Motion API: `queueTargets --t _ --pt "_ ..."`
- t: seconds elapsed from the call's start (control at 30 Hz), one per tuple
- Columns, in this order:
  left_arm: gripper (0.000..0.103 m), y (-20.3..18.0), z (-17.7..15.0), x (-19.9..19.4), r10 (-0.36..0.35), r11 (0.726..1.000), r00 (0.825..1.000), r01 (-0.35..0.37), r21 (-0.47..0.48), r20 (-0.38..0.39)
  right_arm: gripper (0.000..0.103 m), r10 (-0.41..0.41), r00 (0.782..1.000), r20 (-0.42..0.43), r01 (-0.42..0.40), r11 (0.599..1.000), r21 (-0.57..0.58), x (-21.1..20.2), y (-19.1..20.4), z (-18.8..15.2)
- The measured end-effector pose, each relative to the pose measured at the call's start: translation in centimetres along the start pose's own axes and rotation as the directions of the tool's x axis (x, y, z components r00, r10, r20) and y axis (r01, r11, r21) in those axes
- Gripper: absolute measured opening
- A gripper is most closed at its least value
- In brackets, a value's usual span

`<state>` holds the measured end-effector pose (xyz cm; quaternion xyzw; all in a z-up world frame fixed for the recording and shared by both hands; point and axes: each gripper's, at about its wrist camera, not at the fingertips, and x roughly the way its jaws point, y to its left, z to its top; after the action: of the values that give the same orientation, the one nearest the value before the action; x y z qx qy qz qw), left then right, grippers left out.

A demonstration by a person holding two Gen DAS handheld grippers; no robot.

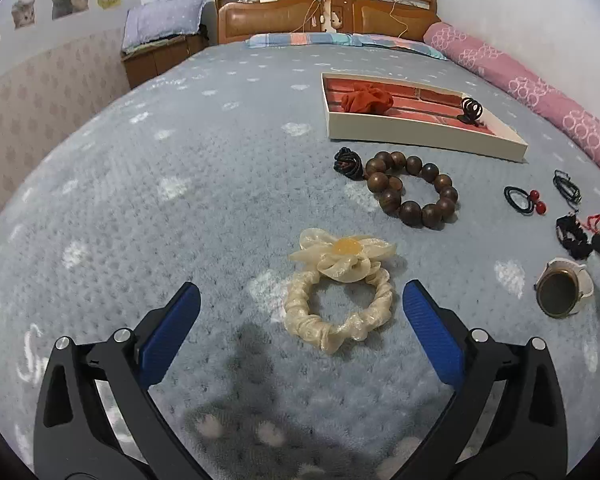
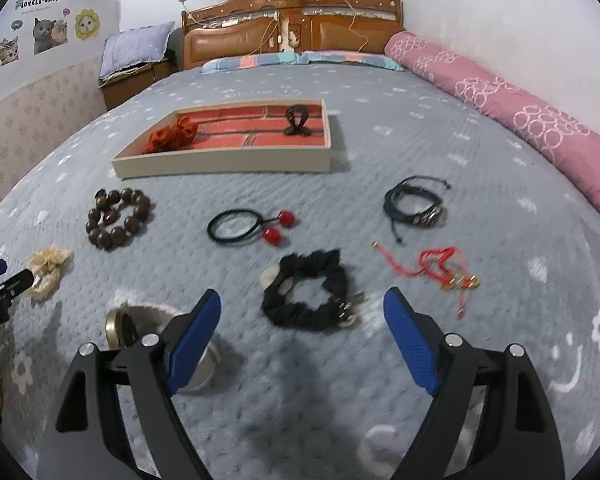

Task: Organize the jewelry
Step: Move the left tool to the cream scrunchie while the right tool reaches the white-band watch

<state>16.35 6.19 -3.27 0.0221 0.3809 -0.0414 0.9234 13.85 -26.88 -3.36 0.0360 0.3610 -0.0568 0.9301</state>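
A cream tray (image 1: 420,138) with a red brick-pattern floor lies on the bed and holds an orange scrunchie (image 1: 366,100) and a dark hair claw (image 1: 471,112). My left gripper (image 1: 302,300) is open, its jaws either side of a cream flower scrunchie (image 1: 340,292) just ahead. My right gripper (image 2: 302,308) is open just short of a black scrunchie (image 2: 308,296). Wooden bead bracelets (image 1: 414,188), a black tie with red balls (image 2: 252,226), a black cord bracelet (image 2: 414,206), a red string bracelet (image 2: 440,266) and a watch (image 1: 560,292) lie loose.
The grey blanket (image 1: 180,200) covers the bed. A pink bolster (image 2: 520,116) runs along the right side. The wooden headboard (image 2: 292,28) and a bedside cabinet (image 2: 132,76) stand at the back. A small dark hair tie (image 1: 347,162) lies by the beads.
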Motion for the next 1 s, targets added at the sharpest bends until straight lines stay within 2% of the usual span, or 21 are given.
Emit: queueTargets --t 0.13,0.4,0.6,0.9,1.0 --pt "0.098 0.7 0.0 0.2 -0.009 1.000 1.000 0.009 -0.026 0.004 0.082 0.005 1.000 -0.013 -0.005 1.000 0.001 0.6 0.7 -0.7" --pt "0.098 0.1 -0.1 1.0 -0.011 1.000 1.000 0.011 0.001 -0.020 0.082 0.006 1.000 -0.022 -0.006 0.999 -0.036 1.1 2.3 -0.9" --pt "0.096 1.2 0.0 1.6 -0.045 0.997 0.998 0.042 -0.057 -0.042 0.082 0.005 1.000 -0.030 -0.007 0.999 -0.041 1.3 2.7 -1.3" --pt "0.076 0.9 0.0 2.5 -0.068 0.997 0.994 0.065 -0.044 -0.083 0.080 0.007 0.998 -0.064 -0.011 0.999 -0.051 1.3 3.4 -2.1" --pt "0.071 1.1 0.1 3.0 -0.082 0.996 0.991 0.077 -0.052 -0.104 0.072 0.035 0.996 -0.086 -0.039 0.998 -0.041 1.6 3.3 -2.3"
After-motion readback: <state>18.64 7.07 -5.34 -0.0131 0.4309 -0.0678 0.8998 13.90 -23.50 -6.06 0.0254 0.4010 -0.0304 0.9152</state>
